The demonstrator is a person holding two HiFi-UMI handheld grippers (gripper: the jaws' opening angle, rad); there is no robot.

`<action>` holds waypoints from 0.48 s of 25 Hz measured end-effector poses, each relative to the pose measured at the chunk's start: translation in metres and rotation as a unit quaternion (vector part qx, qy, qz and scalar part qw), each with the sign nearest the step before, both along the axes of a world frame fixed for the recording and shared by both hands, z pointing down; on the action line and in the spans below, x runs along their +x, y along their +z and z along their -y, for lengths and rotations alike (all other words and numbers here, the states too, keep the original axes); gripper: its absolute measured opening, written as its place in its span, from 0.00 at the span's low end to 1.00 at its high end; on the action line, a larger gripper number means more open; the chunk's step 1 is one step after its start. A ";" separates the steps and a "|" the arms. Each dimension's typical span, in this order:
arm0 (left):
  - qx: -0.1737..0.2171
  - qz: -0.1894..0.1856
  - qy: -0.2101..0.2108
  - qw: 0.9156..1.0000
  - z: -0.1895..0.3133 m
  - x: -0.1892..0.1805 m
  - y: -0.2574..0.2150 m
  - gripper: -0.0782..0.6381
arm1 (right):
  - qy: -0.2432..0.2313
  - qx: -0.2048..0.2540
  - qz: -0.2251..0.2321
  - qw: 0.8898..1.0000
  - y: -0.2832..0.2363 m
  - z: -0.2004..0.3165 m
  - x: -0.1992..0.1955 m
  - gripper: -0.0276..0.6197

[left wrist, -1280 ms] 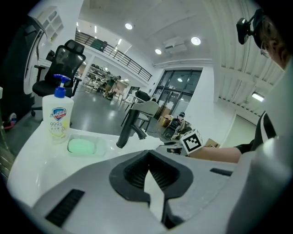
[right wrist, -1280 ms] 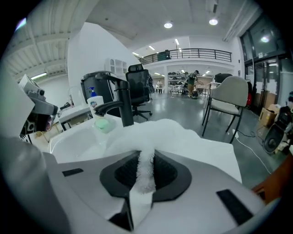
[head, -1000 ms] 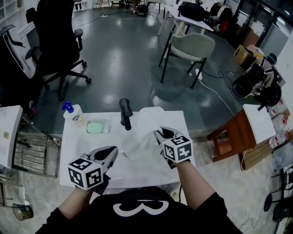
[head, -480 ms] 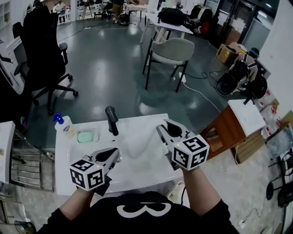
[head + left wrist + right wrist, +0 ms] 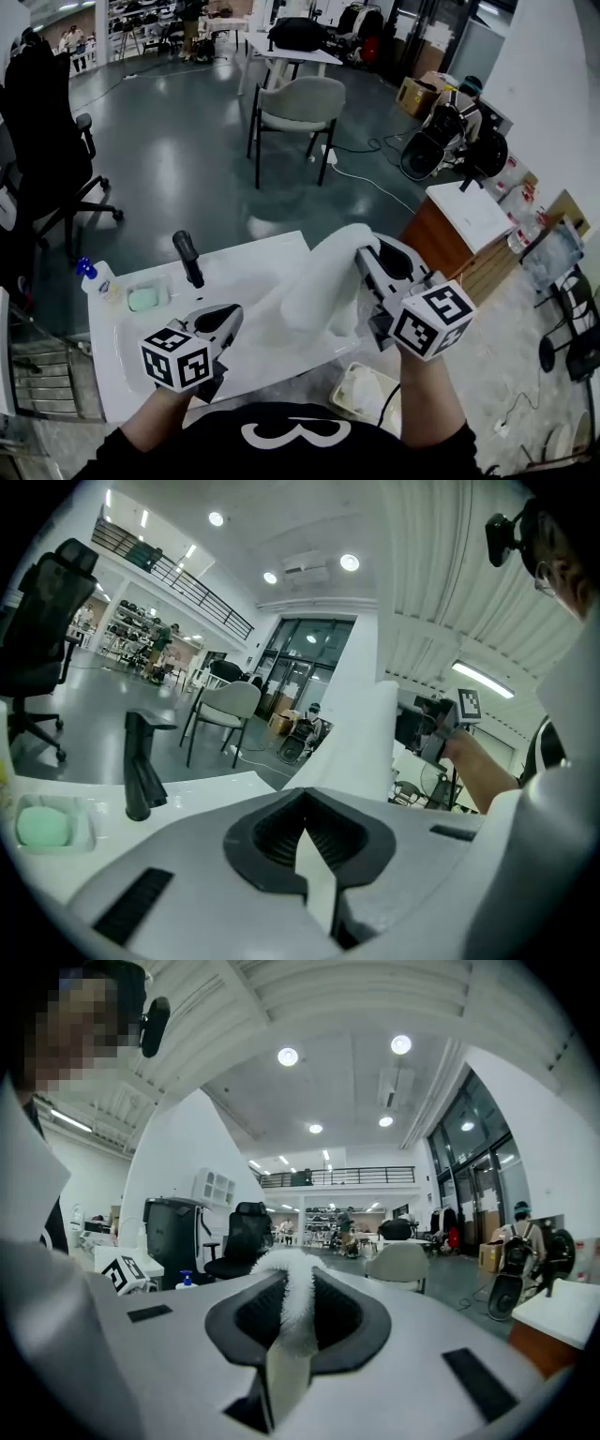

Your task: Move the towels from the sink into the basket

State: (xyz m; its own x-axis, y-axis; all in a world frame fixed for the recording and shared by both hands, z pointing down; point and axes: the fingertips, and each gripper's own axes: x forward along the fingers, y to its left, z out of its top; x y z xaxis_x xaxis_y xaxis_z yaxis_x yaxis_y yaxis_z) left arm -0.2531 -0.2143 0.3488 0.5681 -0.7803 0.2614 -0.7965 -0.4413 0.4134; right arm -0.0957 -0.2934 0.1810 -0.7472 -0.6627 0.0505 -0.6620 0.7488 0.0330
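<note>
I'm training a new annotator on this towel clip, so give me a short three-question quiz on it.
1. True or false: the right gripper has empty jaws.
2. In the head view, what lies left of the faucet? A) green soap B) a cup C) a plate
3. Which grippers grip the white towel?
Key: 1 false; 2 A; 3 both, the left gripper too.

Bright, even light from round ceiling lamps (image 5: 288,1057), glare streaking the glossy floor (image 5: 187,159); white towel (image 5: 323,281) washes out. Gripper views bulge fisheye, corners black, foreground soft.
</note>
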 end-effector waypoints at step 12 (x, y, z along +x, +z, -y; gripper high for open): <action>0.001 0.005 0.096 0.995 0.019 0.110 -0.006 0.12 | 0.142 0.071 0.013 0.987 -0.068 -0.015 0.167 0.13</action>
